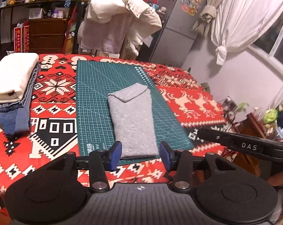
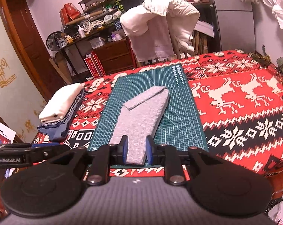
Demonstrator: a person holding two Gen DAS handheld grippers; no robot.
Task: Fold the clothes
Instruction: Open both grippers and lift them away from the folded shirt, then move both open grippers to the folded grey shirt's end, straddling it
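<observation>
1. While the folded grey garment [image 1: 133, 120] lies lengthwise on the green cutting mat [image 1: 96, 86], both grippers hang back over the near edge of the table.
2. The left gripper [image 1: 139, 154] has its 2 blue pads [image 1: 116, 154] spread wide, with nothing between them; the garment's near end sits just beyond and between the tips, not touched as far as I can see.
3. The right gripper [image 2: 136, 152] is also parted, though less widely, and its blue pads [image 2: 124, 150] frame the garment's [image 2: 139, 120] near end without clearly pressing it.
4. The garment's far end carries a folded flap with a slanted edge, and its long sides run roughly along the mat's [image 2: 180, 116] grid lines.
5. Bare mat shows on both long sides of the garment and beyond its far end, so there is open room all round it.
6. The red patterned tablecloth [image 1: 53, 86] spreads out past the mat, and its right half [image 2: 235, 101] is largely open.
7. On the left stands a stack of folded clothes [image 1: 11, 86], cream on top of blue denim, well apart from the garment; it appears too in the right wrist view [image 2: 60, 108].
8. Beyond the far table edge, a chair draped with pale clothing [image 1: 120, 22] stands close to the table.
</observation>
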